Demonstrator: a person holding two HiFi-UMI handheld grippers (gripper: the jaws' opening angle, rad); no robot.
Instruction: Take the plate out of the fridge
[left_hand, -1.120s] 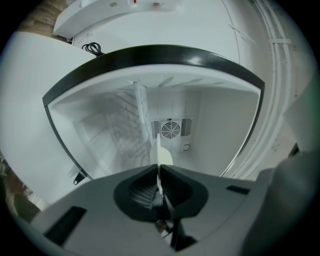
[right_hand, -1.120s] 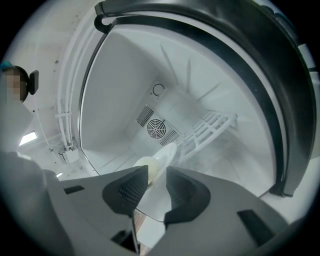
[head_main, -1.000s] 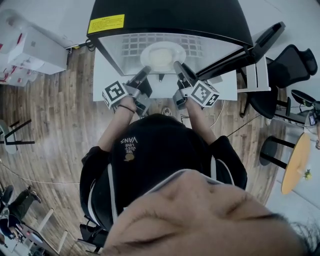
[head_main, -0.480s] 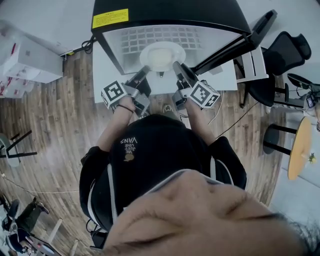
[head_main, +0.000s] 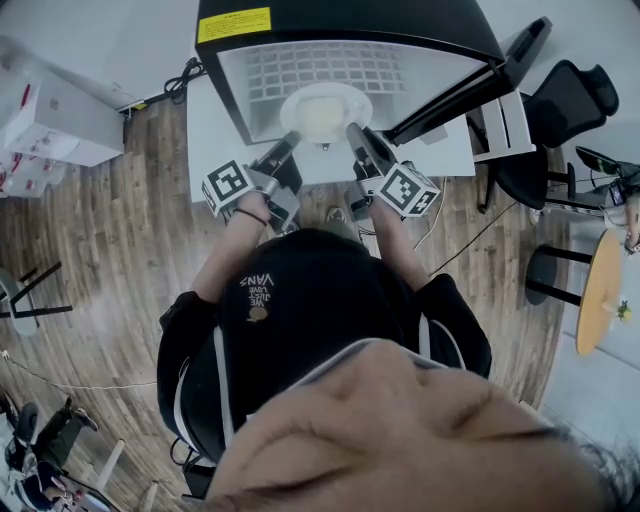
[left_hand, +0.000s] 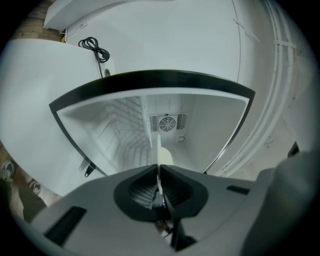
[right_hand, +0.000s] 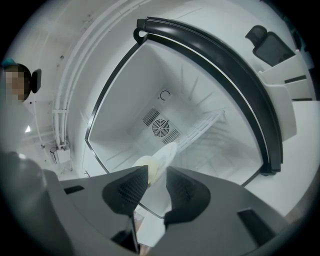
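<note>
White china, pinched from both sides! The left tool (left_hand: 159, 167) has its jaws all but together on the plate (head_main: 325, 108), the rim showing as a thin sliver edge-on between them. The right tool (right_hand: 157, 170) stands wider. The plate runs skew through its gap with the rim against the pads, so I read that as a grip too, just a thicker bite.

Both tools point level into the fridge (head_main: 350, 25), one on the near-left rim and one on the near-right. That looks deliberate: two holds set apart should keep the plate flat and stop it tipping as it comes towards the person. The plate itself sits at the mouth of the fridge, only just inside the opening.

The door (head_main: 470, 85) is swung wide to the right, which leaves the way out clear. The fridge stands on a white surface (head_main: 215, 150) above a wooden floor (head_main: 110, 250).

Now the views. From the head you get the whole round plate and both tools flanking it, but not how the pads bite. The two tool views settle that. They also look deep inside: a round fan (left_hand: 168, 122) on the far wall, and a wire shelf (right_hand: 205, 127) running back on the right. Only the left tool's view catches the black cable (left_hand: 95, 48) looped just left of the fridge. Only the head view shows the door whole.
</note>
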